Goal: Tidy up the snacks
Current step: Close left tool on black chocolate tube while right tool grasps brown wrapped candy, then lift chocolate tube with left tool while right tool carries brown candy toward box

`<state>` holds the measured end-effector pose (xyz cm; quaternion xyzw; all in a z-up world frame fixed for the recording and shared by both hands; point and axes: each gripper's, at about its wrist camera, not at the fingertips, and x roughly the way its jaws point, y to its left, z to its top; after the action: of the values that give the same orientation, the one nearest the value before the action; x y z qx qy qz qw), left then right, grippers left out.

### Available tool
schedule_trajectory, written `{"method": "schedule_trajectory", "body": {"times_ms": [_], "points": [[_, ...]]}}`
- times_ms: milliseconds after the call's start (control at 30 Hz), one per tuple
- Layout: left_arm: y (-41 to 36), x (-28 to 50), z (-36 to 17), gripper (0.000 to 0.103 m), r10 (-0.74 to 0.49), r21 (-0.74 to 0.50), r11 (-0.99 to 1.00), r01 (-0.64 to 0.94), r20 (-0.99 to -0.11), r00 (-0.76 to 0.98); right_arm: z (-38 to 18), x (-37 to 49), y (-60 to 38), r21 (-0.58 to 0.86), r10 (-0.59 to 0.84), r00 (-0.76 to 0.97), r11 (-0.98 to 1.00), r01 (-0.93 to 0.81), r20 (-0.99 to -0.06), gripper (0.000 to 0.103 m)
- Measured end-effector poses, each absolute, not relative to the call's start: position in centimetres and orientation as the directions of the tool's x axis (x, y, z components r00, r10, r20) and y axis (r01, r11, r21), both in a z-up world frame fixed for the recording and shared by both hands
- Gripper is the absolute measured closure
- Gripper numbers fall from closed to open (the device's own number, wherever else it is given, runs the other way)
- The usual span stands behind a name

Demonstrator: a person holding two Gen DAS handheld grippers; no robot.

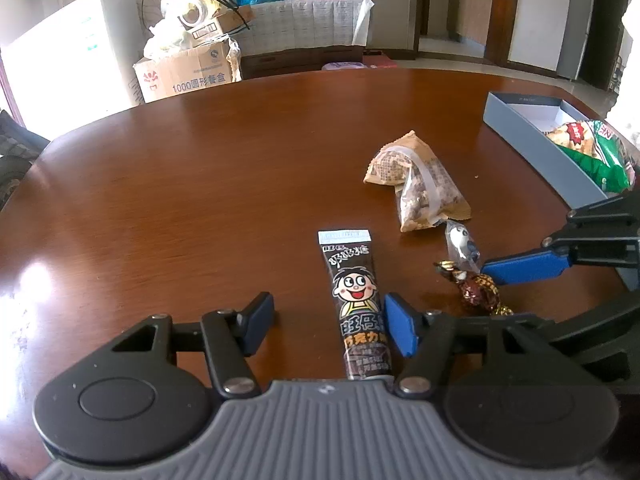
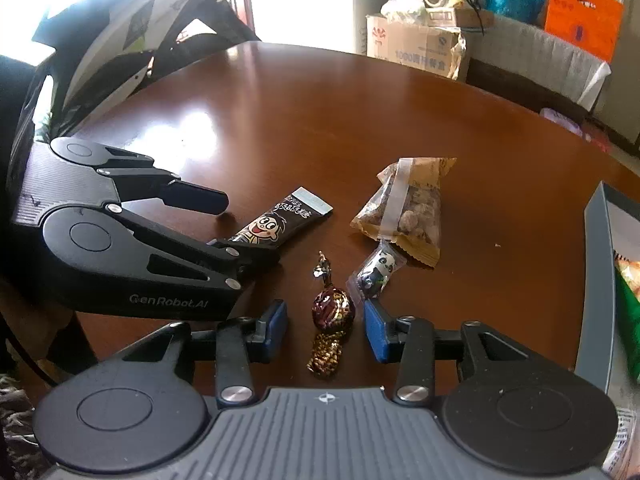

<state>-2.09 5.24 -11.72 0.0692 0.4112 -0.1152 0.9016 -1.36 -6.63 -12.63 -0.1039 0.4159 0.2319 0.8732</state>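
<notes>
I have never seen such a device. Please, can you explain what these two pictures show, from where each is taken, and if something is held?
No robot arm is here: a person holds one two-finger tool in each hand, and a camera on each looks along its jaws. One picture comes from the left gripper, the other from the right gripper.

On the brown table lie a black candy tube, a foil-wrapped chocolate, a small panda candy and a bag of nuts. A grey box already contains a green snack bag.

Nothing is held. The left jaws straddle the tube, the right jaws the chocolate, without pressing.
</notes>
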Motion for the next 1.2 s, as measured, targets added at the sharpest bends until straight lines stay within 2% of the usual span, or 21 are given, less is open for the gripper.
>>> {"method": "schedule_trajectory", "body": {"times_ms": [100,333,500,767,1200], "points": [[5.2,-2.0,-11.8,0.044,-0.157,0.021,0.965,0.263,-0.756,0.635,-12.7,-1.3,-6.6,0.003,0.315,0.551,0.870,-0.492,-0.773,0.062],[5.1,-2.0,-11.7,0.059,-0.188,-0.007,0.961,0.278,-0.754,0.630,-12.6,-1.3,-6.5,-0.013,0.307,0.561,0.869,-0.495,-0.769,0.077],[5.1,-2.0,-11.6,0.076,-0.197,-0.020,0.961,0.277,-0.752,0.629,-12.6,-1.4,-6.5,-0.025,0.302,0.563,0.867,-0.498,-0.769,0.078],[5.5,-1.8,-11.5,0.079,-0.208,-0.056,0.966,0.254,-0.755,0.622,-11.8,-1.7,-7.4,-0.017,0.305,0.589,0.879,-0.477,-0.748,0.078],[5.2,-2.5,-9.6,0.079,-0.216,-0.049,0.964,0.263,-0.719,0.660,-9.6,-2.4,-8.1,0.050,0.363,0.623,0.886,-0.460,-0.692,0.078]]}}
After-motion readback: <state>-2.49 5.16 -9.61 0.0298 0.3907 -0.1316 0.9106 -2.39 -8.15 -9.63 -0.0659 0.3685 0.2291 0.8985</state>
